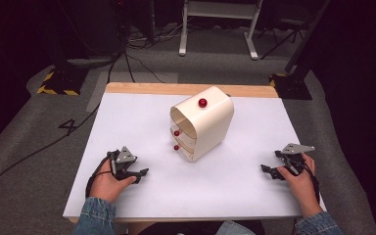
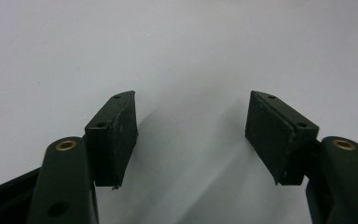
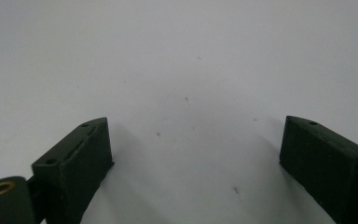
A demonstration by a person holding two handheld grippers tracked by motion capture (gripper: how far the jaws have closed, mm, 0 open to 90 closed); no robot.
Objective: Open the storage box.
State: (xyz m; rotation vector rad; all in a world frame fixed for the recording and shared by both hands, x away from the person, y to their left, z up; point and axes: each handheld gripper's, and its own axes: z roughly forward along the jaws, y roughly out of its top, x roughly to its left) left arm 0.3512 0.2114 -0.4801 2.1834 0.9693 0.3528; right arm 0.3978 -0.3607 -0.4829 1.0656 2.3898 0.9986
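A cream cabinet with rounded corners [image 1: 208, 122] stands mid-table, its open top bay and two small drawers facing the front left. Each drawer carries a red knob [image 1: 176, 133], and a third red knob [image 1: 202, 103] sits on the cabinet's top. My left gripper [image 1: 141, 175] rests on the white table top [image 1: 127, 127] at the front left, a hand's width from the cabinet. Its jaws stand apart over bare white surface, as the left gripper view [image 2: 191, 133] shows. My right gripper [image 1: 269, 171] lies at the front right, jaws wide apart [image 3: 193, 154] with nothing between them.
The white table top has a wooden strip [image 1: 186, 89] along its far edge. Beyond it lie grey carpet, cables [image 1: 137, 63], a yellow-black striped stand foot [image 1: 56, 83] at the left and white table legs [image 1: 215, 29] at the back.
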